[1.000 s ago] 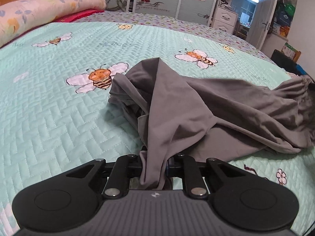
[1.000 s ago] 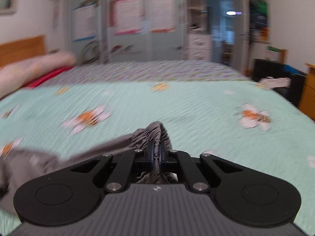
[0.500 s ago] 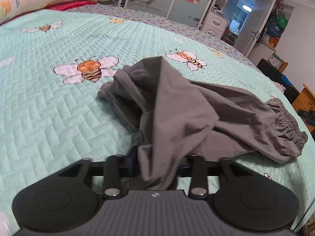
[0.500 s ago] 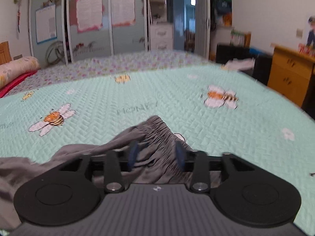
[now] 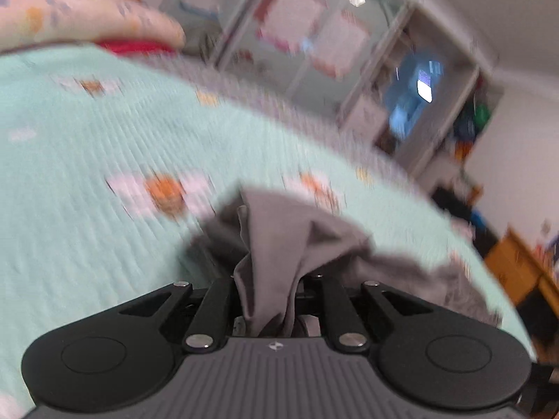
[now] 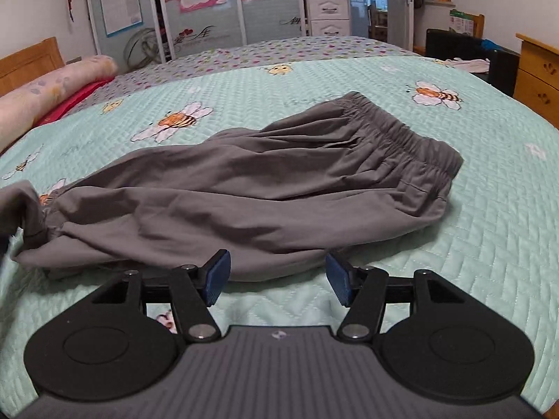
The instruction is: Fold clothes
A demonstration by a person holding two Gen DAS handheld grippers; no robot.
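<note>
Grey trousers (image 6: pixel 265 185) with an elastic waistband (image 6: pixel 401 132) lie across the mint bee-print bedspread (image 6: pixel 454 262), waistband to the right, legs trailing to the left. My right gripper (image 6: pixel 276 276) is open just in front of the near edge of the cloth, its blue pads (image 6: pixel 218 274) bare. In the blurred left wrist view, my left gripper (image 5: pixel 270 300) is shut on a bunch of the same grey trousers (image 5: pixel 279 244), which rises from between its fingers and drapes away to the right.
A floral pillow (image 6: pixel 52 87) and a red one lie at the bed's left by the wooden headboard (image 6: pixel 31 63). Wardrobe doors (image 6: pixel 202 10) stand behind the bed. A wooden dresser (image 6: pixel 538 70) and a dark chair (image 6: pixel 464 52) stand at the right.
My right gripper let go of the waistband, opened and drew back from it. The left gripper kept its hold on the cloth and moved fast, blurring its view.
</note>
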